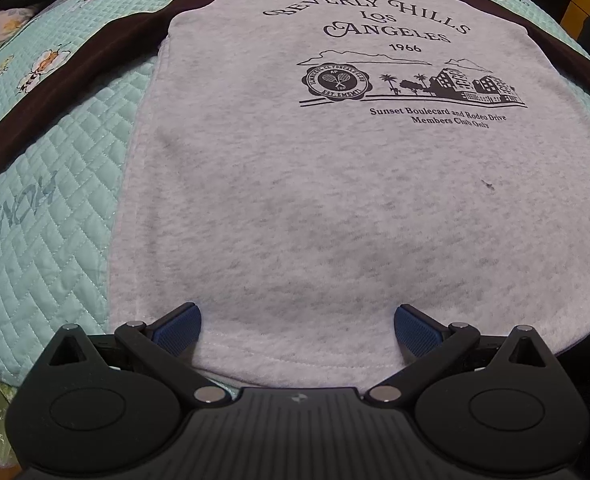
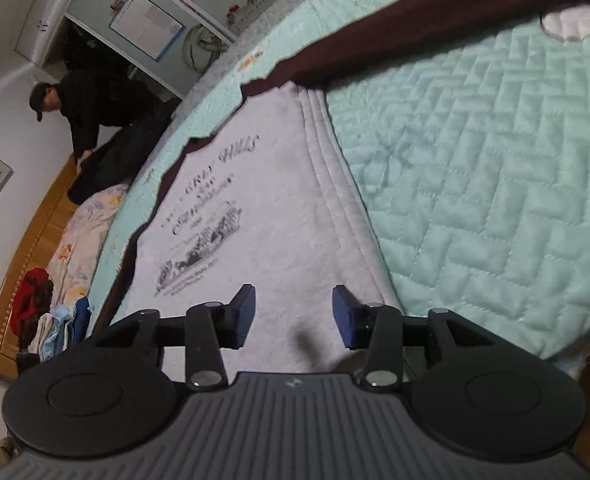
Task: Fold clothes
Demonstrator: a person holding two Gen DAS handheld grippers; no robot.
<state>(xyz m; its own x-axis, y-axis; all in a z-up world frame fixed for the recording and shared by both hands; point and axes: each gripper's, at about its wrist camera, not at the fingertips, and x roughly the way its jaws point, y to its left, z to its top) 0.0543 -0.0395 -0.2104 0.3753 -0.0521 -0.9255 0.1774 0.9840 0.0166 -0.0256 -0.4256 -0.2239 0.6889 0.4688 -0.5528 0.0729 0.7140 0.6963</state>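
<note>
sweatshirt (image 1: 295,200) flat | left claw (image 1: 298,320) wide | right claw (image 2: 293,312) half-open — empty — only its view shows a person (image 2: 91,108)

Your left gripper (image 1: 297,318) wore matte black linkages, silver pivot pins, ribbed blue pads (image 1: 417,330); your right gripper (image 2: 293,314) matched.

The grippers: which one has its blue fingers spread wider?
The left gripper. Its blue pads stand far apart at the grey shirt's hem, while the right gripper's pads sit closer together.
</note>
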